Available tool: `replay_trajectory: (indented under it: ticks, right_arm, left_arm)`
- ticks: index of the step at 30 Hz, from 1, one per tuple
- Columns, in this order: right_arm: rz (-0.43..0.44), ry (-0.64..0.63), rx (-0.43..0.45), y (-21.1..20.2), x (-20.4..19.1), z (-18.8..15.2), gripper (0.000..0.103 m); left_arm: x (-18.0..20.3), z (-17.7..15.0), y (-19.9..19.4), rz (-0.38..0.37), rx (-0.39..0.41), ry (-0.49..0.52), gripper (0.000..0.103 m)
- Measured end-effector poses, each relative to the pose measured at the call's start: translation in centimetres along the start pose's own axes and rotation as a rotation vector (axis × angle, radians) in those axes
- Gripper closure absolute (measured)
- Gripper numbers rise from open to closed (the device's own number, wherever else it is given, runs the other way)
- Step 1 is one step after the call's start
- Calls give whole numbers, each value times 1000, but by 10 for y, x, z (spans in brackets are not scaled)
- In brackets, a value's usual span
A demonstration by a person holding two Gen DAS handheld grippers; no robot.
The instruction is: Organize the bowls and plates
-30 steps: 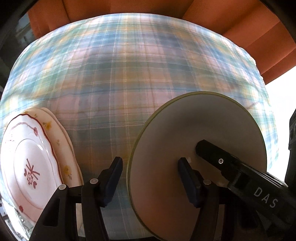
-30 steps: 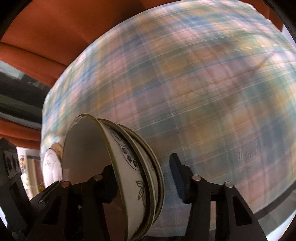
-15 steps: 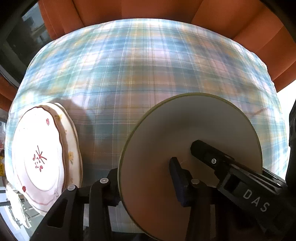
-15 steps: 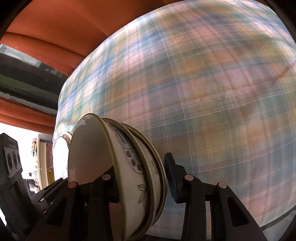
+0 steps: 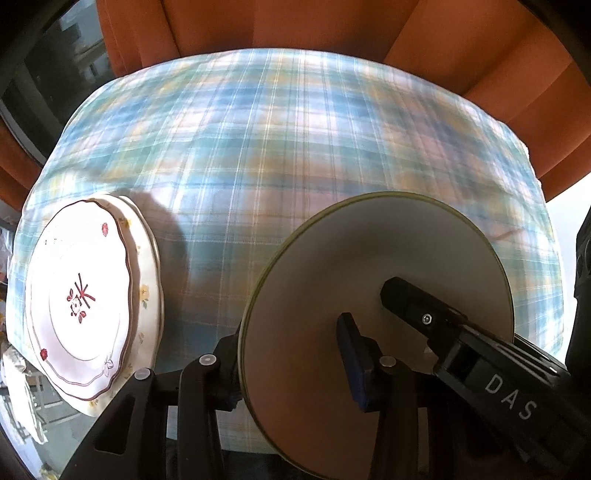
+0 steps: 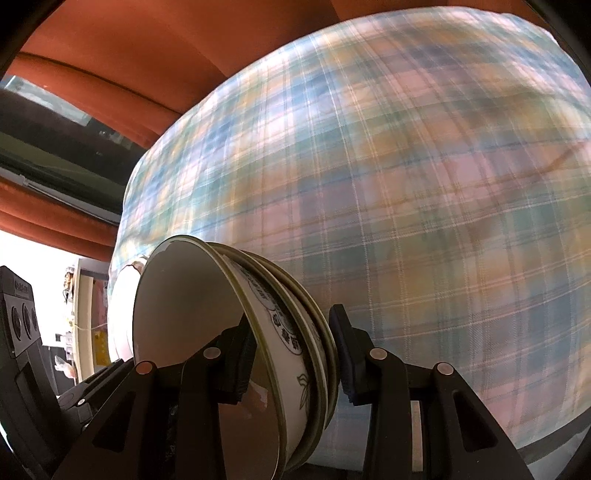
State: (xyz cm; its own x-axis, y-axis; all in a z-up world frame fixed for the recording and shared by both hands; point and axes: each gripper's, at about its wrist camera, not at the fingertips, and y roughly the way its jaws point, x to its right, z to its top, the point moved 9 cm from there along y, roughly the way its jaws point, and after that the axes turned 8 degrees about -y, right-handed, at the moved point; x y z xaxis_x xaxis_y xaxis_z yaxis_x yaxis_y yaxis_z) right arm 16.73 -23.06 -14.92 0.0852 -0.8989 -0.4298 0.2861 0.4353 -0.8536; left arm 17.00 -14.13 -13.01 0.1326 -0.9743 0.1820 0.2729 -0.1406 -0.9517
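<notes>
A stack of nested bowls point(image 5: 369, 266), cream inside with a green rim and dark patterns outside, is held tipped on its side above the plaid tablecloth point(image 5: 295, 147). My left gripper point(image 5: 288, 339) is shut on its rim, one finger inside and the other behind the wall. My right gripper point(image 6: 291, 321) is shut on the same bowl stack point(image 6: 280, 317), across the rims. Its inner finger point(image 5: 424, 310) shows inside the top bowl. A pile of flowered plates point(image 5: 81, 295) lies at the table's left edge, and its plate rim point(image 6: 122, 295) peeks from behind the bowls.
Orange upholstery point(image 5: 332, 26) wraps around the far side of the table. A dark window or glass pane point(image 5: 48, 74) stands at the upper left. The left gripper's black body point(image 6: 22, 325) sits close to the bowls on the left.
My left gripper has closed: its left finger stood apart from the bowls and now sits against their outside. The left view has risen a little and shows more of the plates.
</notes>
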Motion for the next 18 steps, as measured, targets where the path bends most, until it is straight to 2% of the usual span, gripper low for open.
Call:
replay_trajectory:
  ticks: [10,18]
  right_arm:
    - [-59,29,59,-8,-28,-4,61]
    - [-110,51,117,-14,-73,1,61]
  left_arm:
    - [-27,7,-16,-66,5,40,61]
    - [-61,17,-39,-118,26,79,61]
